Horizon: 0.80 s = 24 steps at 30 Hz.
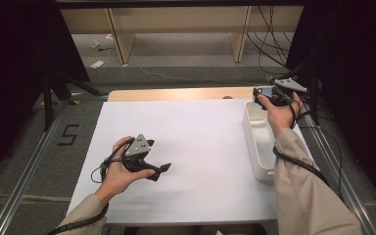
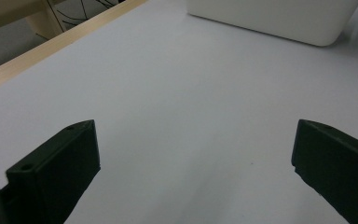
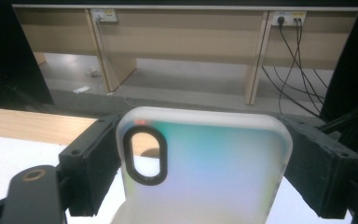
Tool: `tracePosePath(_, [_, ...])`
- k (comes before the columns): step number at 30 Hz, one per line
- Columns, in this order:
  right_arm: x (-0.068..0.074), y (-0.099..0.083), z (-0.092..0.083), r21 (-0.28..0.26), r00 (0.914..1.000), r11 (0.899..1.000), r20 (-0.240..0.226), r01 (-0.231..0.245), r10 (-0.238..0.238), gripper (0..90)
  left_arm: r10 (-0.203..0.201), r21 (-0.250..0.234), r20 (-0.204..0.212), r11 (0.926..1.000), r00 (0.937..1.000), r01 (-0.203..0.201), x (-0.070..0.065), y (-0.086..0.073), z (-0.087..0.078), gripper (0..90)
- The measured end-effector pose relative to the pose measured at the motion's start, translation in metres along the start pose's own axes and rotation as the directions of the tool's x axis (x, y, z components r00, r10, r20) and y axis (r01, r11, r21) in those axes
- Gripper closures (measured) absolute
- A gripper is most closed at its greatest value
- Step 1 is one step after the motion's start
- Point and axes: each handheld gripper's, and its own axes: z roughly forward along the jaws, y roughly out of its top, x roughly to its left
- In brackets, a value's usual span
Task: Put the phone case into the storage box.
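Two grippers: right gripper [image 3: 205, 163] jaws seemingly clamp a phone case [image 3: 205, 163]; left gripper [image 2: 193, 163] jaws apart.

- High view: fixed above the near side, facing forward and down over the whole white table [image 1: 186, 147].
- Left gripper view: low and close over the table, facing the white bin [image 2: 270, 18], shared with the high view.
- Right gripper view: level, facing the wooden shelving [image 3: 177, 37] beyond the table.
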Motion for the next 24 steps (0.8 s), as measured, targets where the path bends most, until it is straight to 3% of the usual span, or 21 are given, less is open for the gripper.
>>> tracePosePath(24, [0.0003, -0.0073, 0.0075, 0.028, 1.0000, 1.000, 0.007, -0.005, 0.005, 18.2, 0.001, 0.001, 0.001, 1.0000, 1.0000, -0.001, -0.0005, 0.0002, 0.0004, 0.3])
